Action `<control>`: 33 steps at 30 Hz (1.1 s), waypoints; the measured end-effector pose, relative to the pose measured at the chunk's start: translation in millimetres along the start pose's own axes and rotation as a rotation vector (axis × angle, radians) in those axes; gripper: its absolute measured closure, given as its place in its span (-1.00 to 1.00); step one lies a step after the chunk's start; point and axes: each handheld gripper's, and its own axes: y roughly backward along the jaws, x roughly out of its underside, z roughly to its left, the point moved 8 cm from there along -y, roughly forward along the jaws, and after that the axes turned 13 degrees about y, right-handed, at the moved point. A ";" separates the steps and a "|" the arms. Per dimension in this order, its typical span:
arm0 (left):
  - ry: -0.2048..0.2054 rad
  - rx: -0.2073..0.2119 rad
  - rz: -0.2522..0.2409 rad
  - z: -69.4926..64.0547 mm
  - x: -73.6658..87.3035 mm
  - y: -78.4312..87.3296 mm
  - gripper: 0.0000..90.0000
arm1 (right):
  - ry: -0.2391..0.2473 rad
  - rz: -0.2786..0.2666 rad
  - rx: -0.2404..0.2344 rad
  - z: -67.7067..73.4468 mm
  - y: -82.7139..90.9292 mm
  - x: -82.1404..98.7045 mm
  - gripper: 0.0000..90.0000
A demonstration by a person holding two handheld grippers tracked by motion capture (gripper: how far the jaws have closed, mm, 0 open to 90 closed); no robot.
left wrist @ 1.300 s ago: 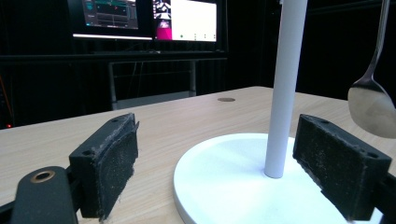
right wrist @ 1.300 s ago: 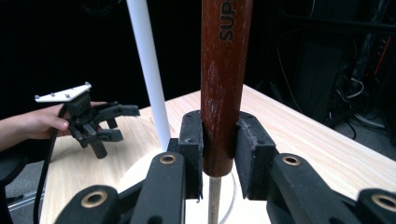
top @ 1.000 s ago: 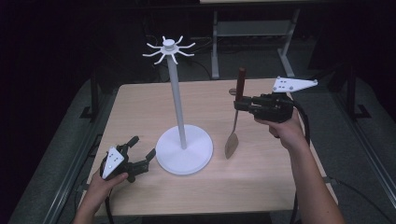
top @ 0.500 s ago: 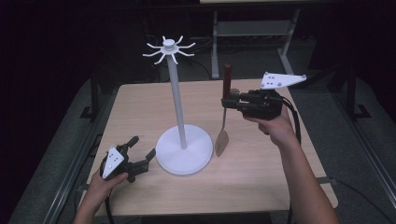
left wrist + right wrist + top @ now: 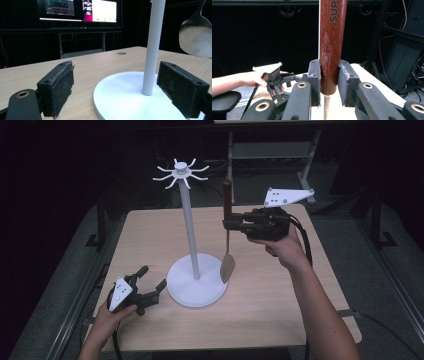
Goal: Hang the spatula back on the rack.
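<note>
Wooden table (image 5: 280, 315) holds a white stand (image 5: 196, 285) near its middle. Right gripper (image 5: 231, 223) clamps a spatula (image 5: 228, 240) by its red handle, blade hanging just right of the stand's base. Left gripper (image 5: 151, 285), jaws wide and empty, rests by the near-left edge beside the base.

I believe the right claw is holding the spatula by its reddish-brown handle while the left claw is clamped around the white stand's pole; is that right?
Not quite. The right claw does hold the spatula by its reddish-brown handle, but the left claw is not clamped on the white stand. The left gripper view shows its jaws wide open, with the pole beyond them and untouched.
</note>
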 end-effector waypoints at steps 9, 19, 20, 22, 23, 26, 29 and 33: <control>0.001 0.000 0.001 -0.3 0.1 0.6 -0.70 | 0.037 -0.010 -0.010 1.4 -13.3 -17.9 0.63; 0.001 0.001 -0.001 -0.9 0.1 0.3 -0.70 | 0.044 -0.004 -0.002 -1.7 -20.5 -22.4 0.63; 0.001 0.001 -0.001 -1.0 0.1 0.2 -0.70 | 0.044 -0.007 -0.001 -3.0 -21.1 -22.6 0.63; 0.000 0.001 -0.001 -0.9 0.1 0.3 -0.70 | 0.040 -0.007 -0.001 -4.1 -21.8 -22.6 0.63; 0.000 0.001 -0.001 -0.9 0.1 0.3 -0.70 | 0.041 -0.006 0.000 -4.6 -22.4 -22.7 0.63; 0.000 0.001 0.000 -1.0 0.2 0.3 -0.70 | 0.042 -0.002 -0.003 -4.7 -25.7 -23.8 0.63; 0.000 0.001 0.000 -1.2 0.2 0.3 -0.70 | 0.040 0.002 -0.007 -4.7 -29.7 -24.6 0.63; -0.001 0.002 -0.001 -1.3 0.2 0.3 -0.70 | 0.042 0.006 -0.012 -4.9 -35.8 -24.6 0.63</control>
